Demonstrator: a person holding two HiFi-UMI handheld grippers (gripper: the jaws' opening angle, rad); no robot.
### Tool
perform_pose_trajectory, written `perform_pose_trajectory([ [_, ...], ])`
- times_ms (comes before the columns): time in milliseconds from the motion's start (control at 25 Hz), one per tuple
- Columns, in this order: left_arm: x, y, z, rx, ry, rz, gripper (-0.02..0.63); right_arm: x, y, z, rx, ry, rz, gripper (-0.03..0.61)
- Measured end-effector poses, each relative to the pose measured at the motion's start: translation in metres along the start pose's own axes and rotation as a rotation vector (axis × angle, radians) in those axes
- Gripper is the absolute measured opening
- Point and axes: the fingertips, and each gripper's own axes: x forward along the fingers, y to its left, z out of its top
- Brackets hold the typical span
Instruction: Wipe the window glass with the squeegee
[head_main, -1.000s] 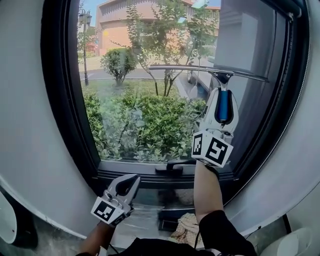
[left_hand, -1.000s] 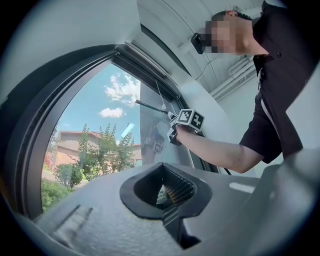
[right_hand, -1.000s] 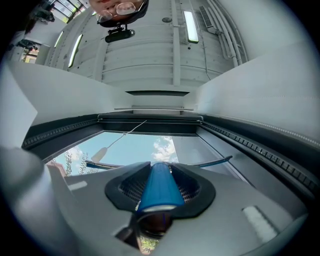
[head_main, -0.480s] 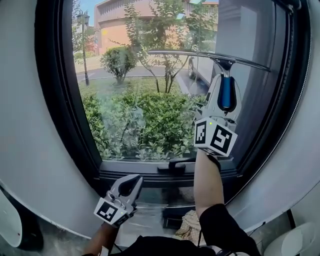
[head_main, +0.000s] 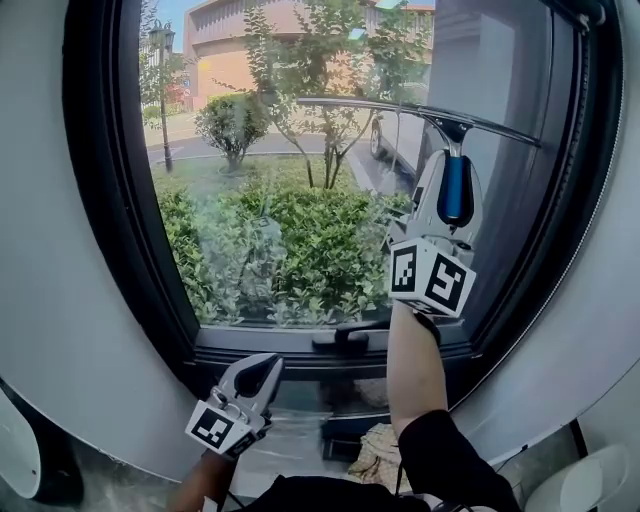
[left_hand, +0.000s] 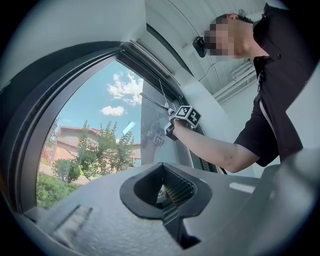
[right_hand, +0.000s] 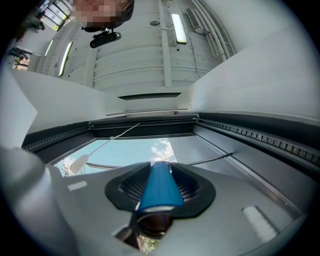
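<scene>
You are holding the left gripper (head_main: 243, 388) low beneath the sill, its jaws closed together on nothing. Your raised right gripper (head_main: 452, 165) is clamping the squeegee (head_main: 405, 108) by its blue handle, much of it hidden between the jaws. The blade is stretching across the upper glass (head_main: 250, 210); whether it is touching is hard to tell. Shrubs (head_main: 300, 250) are showing hazily beyond.

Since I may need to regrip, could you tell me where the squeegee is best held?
By its blue handle, from below, as the right gripper does: it hangs down from the middle of the long blade lying across the glass.
</scene>
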Motion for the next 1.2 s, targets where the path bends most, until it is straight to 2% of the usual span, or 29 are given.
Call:
perform_pose_trajectory([
  [400, 0.004, -0.010, -0.007, -0.012, 0.009, -0.024, 0.000, -0.013, -0.004, -0.006, -0.015, 0.034, 0.001, 0.132],
  [1200, -0.002, -0.019, -0.015, -0.023, 0.036, -0.019, 0.000, -0.034, -0.009, -0.012, -0.026, 0.065, 0.011, 0.132],
])
